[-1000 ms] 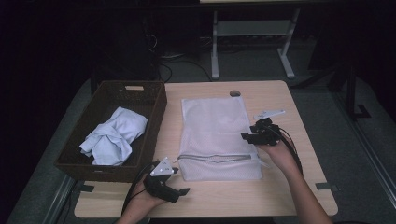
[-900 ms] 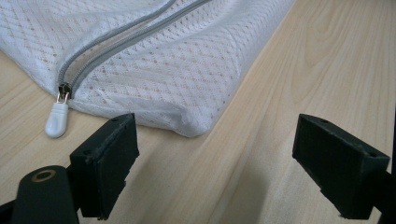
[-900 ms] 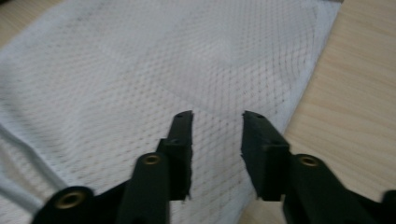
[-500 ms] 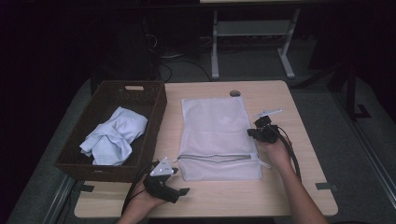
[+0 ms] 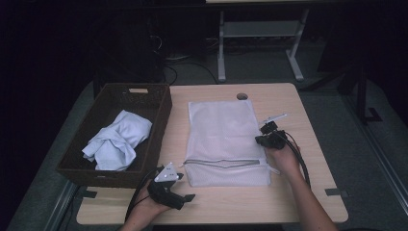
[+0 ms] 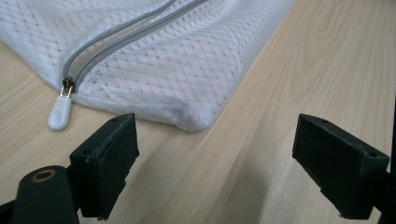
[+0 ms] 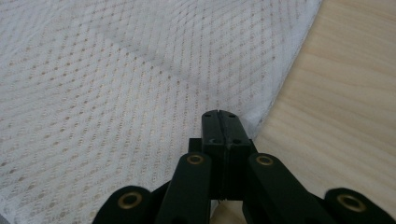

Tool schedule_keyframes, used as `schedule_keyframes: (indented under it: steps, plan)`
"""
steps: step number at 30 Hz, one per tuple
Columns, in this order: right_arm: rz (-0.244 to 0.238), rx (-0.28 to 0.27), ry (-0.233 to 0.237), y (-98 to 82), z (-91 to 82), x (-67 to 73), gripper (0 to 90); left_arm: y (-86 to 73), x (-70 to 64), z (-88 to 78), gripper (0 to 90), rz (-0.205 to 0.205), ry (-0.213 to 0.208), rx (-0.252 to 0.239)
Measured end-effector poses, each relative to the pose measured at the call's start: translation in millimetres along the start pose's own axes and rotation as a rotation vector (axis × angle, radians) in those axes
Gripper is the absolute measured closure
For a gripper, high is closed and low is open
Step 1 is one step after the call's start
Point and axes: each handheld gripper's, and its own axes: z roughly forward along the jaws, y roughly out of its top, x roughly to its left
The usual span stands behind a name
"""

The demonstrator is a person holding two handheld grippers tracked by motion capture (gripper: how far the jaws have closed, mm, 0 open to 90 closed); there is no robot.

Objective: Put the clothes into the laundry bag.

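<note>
A white mesh bag (image 5: pixel 226 139) lies flat on the wooden table (image 5: pixel 288 192), its grey zipper (image 5: pixel 223 162) running across the near end. My right gripper (image 5: pixel 261 138) is at the bag's right edge. Its jaws are pressed together there (image 7: pixel 219 116), pinching the hem of the mesh (image 7: pixel 116 84). My left gripper (image 5: pixel 185 186) rests on the table by the bag's near left corner, open, with nothing between the jaws (image 6: pixel 229 154). Just ahead of it lie the bag's corner (image 6: pixel 163 60) and the white zipper pull (image 6: pixel 60 113).
A dark wicker basket (image 5: pixel 161 120) stands at the table's left with a crumpled pale blue cloth (image 5: pixel 118 139) inside. A round cable hole (image 5: pixel 242 96) sits near the far edge. Bare wood runs along the near edge and the right of the bag.
My right gripper has come down onto the bag's right edge and its jaws have closed there. The left gripper and the bag have stayed in place.
</note>
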Motion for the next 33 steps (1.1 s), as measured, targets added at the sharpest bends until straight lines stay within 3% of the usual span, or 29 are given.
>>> schedule_keyframes:
  steps: [16, 33]
  plan:
    - [-0.016, 0.041, -0.026, -8.4, -10.7, -10.2, 89.9, -0.1, -0.2, -0.6, 13.9, 0.001, 0.003, -0.001]
    - [0.001, 0.067, -0.060, -33.2, -32.8, -30.6, 89.9, -0.6, -0.4, -0.5, 13.9, 0.002, 0.005, 0.003]
